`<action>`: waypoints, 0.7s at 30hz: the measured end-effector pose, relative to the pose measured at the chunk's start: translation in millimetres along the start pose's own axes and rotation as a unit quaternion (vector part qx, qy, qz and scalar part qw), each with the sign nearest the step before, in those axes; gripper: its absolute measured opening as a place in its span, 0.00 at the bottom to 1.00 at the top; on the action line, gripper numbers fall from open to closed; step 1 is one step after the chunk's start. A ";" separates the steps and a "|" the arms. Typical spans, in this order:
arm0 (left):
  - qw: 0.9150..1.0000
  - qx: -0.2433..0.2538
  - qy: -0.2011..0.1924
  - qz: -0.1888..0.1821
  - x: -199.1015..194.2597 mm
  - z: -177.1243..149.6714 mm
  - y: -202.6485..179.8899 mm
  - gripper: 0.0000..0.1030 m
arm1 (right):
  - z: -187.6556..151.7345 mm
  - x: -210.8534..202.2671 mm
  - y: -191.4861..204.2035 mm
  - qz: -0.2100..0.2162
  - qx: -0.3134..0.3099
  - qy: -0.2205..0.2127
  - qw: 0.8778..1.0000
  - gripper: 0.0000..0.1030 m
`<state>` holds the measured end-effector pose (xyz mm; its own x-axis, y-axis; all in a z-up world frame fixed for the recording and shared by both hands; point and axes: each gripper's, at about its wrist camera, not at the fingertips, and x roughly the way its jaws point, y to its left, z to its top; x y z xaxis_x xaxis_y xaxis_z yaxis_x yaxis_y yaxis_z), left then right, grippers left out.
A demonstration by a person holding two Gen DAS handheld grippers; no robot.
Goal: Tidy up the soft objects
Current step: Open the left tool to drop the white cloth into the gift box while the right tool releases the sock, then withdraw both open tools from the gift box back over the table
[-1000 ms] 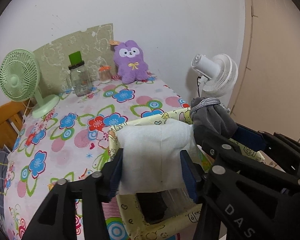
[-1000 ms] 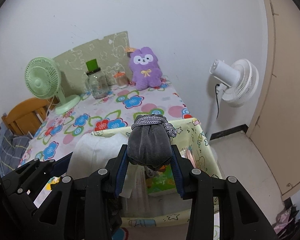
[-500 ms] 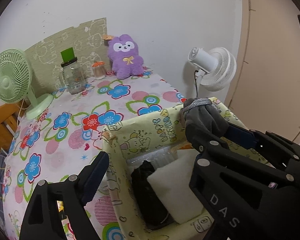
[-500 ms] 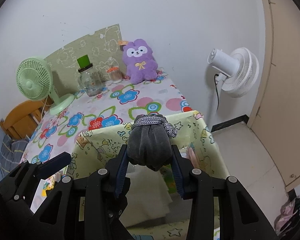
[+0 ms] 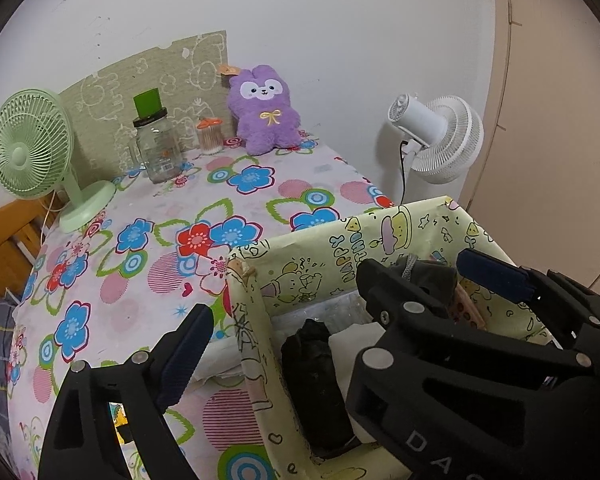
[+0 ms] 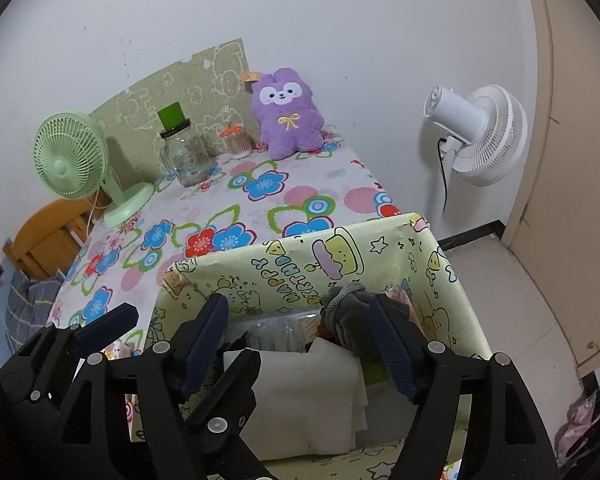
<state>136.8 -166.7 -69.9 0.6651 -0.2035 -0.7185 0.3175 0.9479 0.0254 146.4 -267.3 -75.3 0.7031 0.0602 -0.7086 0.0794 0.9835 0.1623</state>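
Both my grippers hang over the yellow cartoon-print box (image 6: 340, 268) at the near corner of the desk (image 5: 148, 216), angled down into it. My left gripper (image 5: 284, 316) is spread wide and opening further, with nothing pinched — one finger hangs outside the box's left wall, the other over its inside. Below it the white folded cloth (image 6: 312, 396) lies flat on the box floor, beside a black rolled bundle (image 5: 314, 384) standing against the left wall. My right gripper (image 6: 300, 332) is opening too; the grey bundle (image 6: 350, 316), tied with a speckled cord, sits inside the box against the right-hand finger, while the left-hand finger stands clear of it, so it is released rather than squeezed. At the far end of the flowered desk a purple plush (image 5: 264, 110) leans on the wall, near a glass jar (image 5: 158, 148) and a green fan (image 5: 32, 148). A white fan (image 6: 476, 132) stands on the floor beyond the desk.
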 end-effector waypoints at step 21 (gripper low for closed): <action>0.999 -0.005 -0.049 0.009 -50.7 -9.6 12.4 0.95 | -6.0 -48.8 28.0 -0.006 -0.018 -0.045 0.999 0.81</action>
<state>100.5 -142.2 -39.8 0.7333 -0.2085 -0.6472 0.2979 0.9541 0.0301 110.1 -241.7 -40.3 0.7631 0.0344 -0.6453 0.0634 0.9898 0.1277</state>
